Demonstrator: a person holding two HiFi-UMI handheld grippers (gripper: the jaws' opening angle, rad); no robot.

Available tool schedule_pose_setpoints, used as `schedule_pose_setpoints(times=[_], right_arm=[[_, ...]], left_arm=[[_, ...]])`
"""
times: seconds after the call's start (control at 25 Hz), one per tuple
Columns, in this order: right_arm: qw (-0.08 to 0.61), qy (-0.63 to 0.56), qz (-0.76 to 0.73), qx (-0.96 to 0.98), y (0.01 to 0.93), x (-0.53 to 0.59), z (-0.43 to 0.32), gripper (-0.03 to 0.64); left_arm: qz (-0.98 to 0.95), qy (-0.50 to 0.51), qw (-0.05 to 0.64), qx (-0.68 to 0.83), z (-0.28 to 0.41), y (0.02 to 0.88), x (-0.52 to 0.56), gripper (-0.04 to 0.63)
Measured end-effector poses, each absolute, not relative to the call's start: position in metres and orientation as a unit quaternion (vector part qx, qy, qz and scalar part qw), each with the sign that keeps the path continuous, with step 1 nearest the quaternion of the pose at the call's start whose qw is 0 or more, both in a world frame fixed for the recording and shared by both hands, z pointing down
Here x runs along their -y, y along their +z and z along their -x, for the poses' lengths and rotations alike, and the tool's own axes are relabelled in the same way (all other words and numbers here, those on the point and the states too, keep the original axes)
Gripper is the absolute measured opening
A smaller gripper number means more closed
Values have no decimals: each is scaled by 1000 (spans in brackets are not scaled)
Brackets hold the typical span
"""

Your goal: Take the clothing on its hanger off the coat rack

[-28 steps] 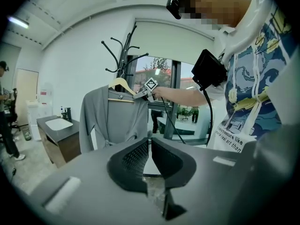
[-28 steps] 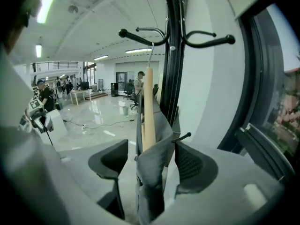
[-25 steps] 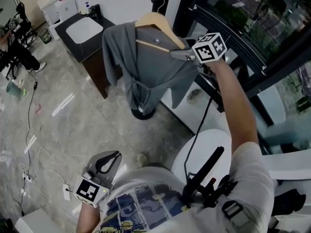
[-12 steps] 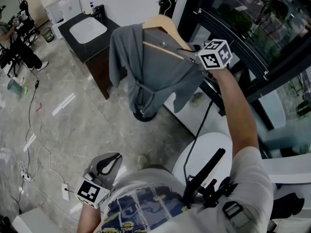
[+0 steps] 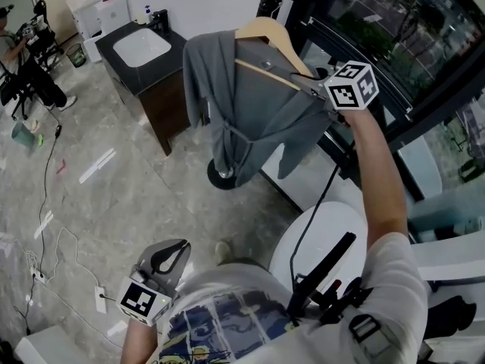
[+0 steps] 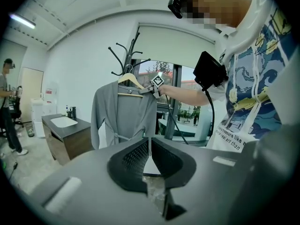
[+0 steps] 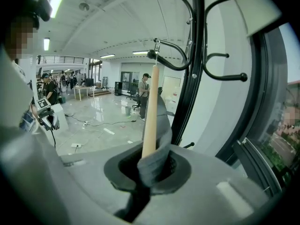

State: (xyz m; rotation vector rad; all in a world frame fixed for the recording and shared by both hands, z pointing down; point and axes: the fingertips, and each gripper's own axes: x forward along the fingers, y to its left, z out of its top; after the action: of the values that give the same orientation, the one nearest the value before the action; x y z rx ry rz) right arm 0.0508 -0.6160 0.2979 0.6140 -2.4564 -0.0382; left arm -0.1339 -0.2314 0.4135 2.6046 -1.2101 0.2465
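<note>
The stone floor [image 5: 136,203] bears the coat rack [image 7: 196,78] far off, a sink cabinet [image 5: 163,97] left of it, cables [image 5: 45,184] nearer left.

Grey robe [image 5: 254,105] draped on wooden hanger [image 5: 267,30], at black coat rack [image 7: 196,55]; dark vanity cabinet [image 5: 155,78] left, window wall [image 5: 394,29] right.

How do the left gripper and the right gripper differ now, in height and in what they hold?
The right gripper is raised to the coat rack; the left gripper is low beside the person's torso. The right gripper is shut on the end of the wooden hanger and the grey garment; the left gripper holds nothing. Both have their jaws closed.
</note>
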Motion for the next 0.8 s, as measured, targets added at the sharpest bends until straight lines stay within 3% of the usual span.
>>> schedule_pose_setpoints(times=[0.8], right_arm=[[294, -45, -229, 927, 281, 396, -22, 9]], left_arm=[[-906, 73, 112, 402, 182, 403, 92, 24]])
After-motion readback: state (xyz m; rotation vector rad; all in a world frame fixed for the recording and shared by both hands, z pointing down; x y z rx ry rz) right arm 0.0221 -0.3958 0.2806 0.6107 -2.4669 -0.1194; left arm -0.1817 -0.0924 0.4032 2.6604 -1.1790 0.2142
